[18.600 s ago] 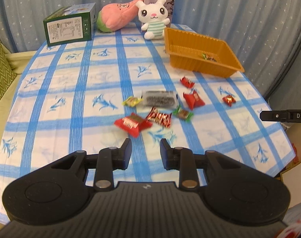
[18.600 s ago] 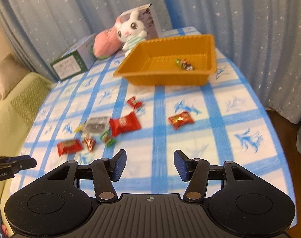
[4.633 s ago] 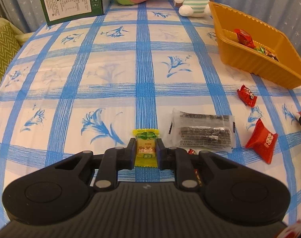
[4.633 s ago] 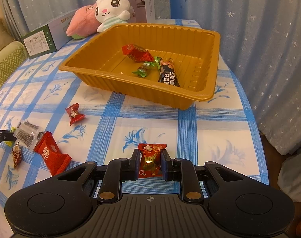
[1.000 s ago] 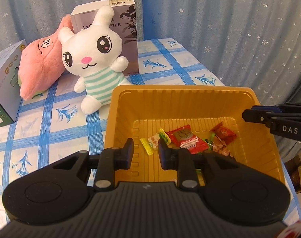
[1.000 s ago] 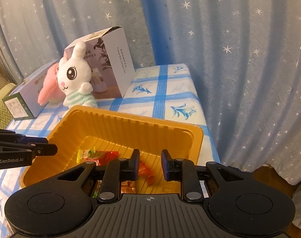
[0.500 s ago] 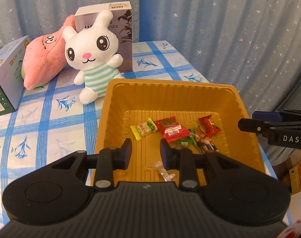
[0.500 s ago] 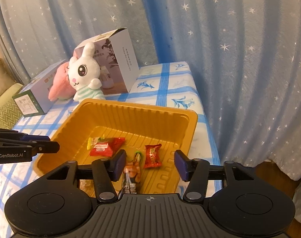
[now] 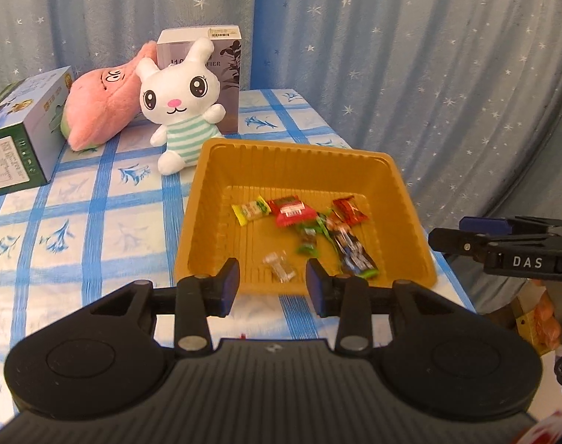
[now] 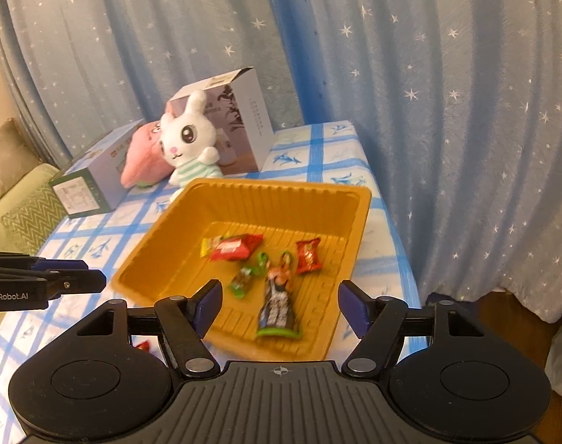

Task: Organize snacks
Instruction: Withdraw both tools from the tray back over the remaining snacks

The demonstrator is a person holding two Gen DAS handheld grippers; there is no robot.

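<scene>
An orange tray (image 9: 207, 170) (image 10: 358, 218) stands near the table's right edge. Inside lie several snacks: a yellow candy (image 9: 251, 210), a red packet (image 9: 291, 210) (image 10: 236, 247), a small red candy (image 9: 349, 210) (image 10: 308, 255), green-wrapped sweets (image 10: 244, 277), a long dark bar (image 9: 349, 248) (image 10: 279, 303) and a clear wrapper (image 9: 280, 267). My left gripper (image 9: 273, 284) is open and empty above the tray's near wall. My right gripper (image 10: 279, 305) is wide open and empty above the tray's near side. Each gripper shows at the edge of the other's view.
A white plush rabbit (image 9: 183, 111) (image 10: 186, 144), a pink plush (image 9: 100, 107), a grey carton (image 9: 222, 59) (image 10: 240, 125) and a green-and-white box (image 9: 18, 137) (image 10: 92, 174) stand at the table's back. A small red candy (image 10: 143, 346) lies on the blue checked cloth (image 9: 77, 222) before the tray. Curtains hang behind.
Both grippers have let go of their candies, which now lie in the tray. Both have pulled back and up from the tray, and their fingers stand wider apart.
</scene>
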